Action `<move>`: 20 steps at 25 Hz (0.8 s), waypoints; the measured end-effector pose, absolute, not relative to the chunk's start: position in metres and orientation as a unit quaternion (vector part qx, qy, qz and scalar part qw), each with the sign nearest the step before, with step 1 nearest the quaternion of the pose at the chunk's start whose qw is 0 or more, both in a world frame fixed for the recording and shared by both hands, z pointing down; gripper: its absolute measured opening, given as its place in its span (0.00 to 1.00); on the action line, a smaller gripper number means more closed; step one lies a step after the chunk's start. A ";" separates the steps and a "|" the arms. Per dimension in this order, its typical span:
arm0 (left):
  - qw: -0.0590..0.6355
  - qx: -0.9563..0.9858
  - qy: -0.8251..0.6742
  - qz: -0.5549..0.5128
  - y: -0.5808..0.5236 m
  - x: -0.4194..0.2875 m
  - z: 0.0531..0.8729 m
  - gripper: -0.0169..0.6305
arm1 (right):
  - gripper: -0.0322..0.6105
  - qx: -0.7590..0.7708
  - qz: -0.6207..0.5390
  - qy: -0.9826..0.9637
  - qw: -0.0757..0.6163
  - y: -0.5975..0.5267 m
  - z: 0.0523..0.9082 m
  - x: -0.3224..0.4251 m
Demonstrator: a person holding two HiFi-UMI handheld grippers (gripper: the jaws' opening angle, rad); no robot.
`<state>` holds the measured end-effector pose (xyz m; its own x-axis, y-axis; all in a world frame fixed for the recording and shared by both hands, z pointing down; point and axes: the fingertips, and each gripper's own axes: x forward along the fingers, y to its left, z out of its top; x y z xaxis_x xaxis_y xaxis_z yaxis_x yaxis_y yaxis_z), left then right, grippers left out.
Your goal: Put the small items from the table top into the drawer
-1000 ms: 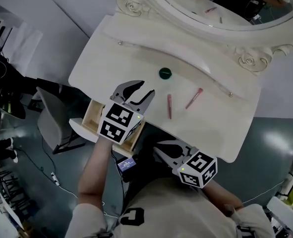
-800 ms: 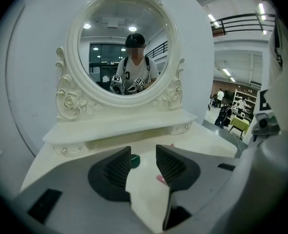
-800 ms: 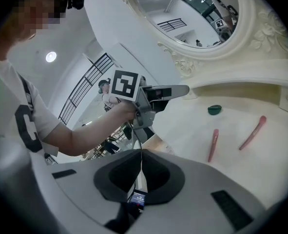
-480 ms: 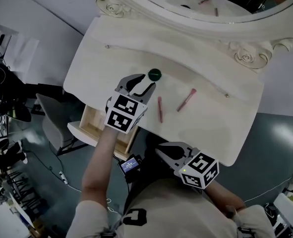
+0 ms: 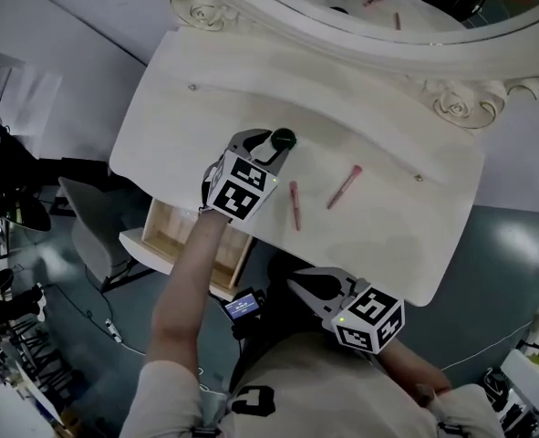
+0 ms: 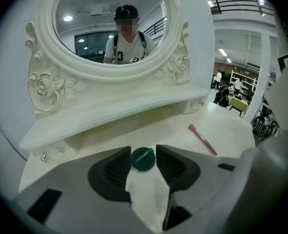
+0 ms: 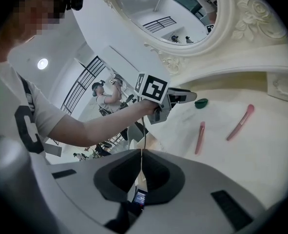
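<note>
Cream-white dressing table (image 5: 196, 89) across the middle of the head view, with a carved oval mirror (image 5: 388, 57) along its back edge. Below the front left edge, wooden drawer (image 5: 180, 235) pulled out. Over the table top, left gripper (image 5: 274, 146) tilted downward, jaws spread. Off the table, low beside the front edge and close to the person's torso, right gripper (image 5: 296, 283) with jaws pressed together and nothing between them. On the table top to the right of the left gripper, two slim pink clips lying apart from each other: nearer clip (image 5: 295, 205) just beside that gripper, farther clip (image 5: 345, 186) angled toward the mirror. Smallest, a round dark green cap (image 6: 143, 159) flat on the table top, right between the left gripper's tips, pads close beside its rim on both sides, contact not clear. All three small items outside the drawer.
</note>
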<state>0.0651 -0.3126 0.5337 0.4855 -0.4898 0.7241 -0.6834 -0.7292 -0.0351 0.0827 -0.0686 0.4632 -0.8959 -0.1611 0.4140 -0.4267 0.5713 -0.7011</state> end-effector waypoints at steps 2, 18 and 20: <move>0.127 0.852 -0.333 0.384 -0.315 0.065 0.543 0.34 | 0.09 0.171 0.433 -0.871 0.158 -0.068 0.465 0.081; 0.136 0.842 -0.315 0.415 -0.325 0.068 0.581 0.29 | 0.09 0.205 0.442 -0.859 0.156 -0.072 0.469 0.089; 0.137 0.843 -0.313 0.416 -0.325 0.069 0.582 0.29 | 0.09 0.207 0.441 -0.859 0.156 -0.072 0.469 0.090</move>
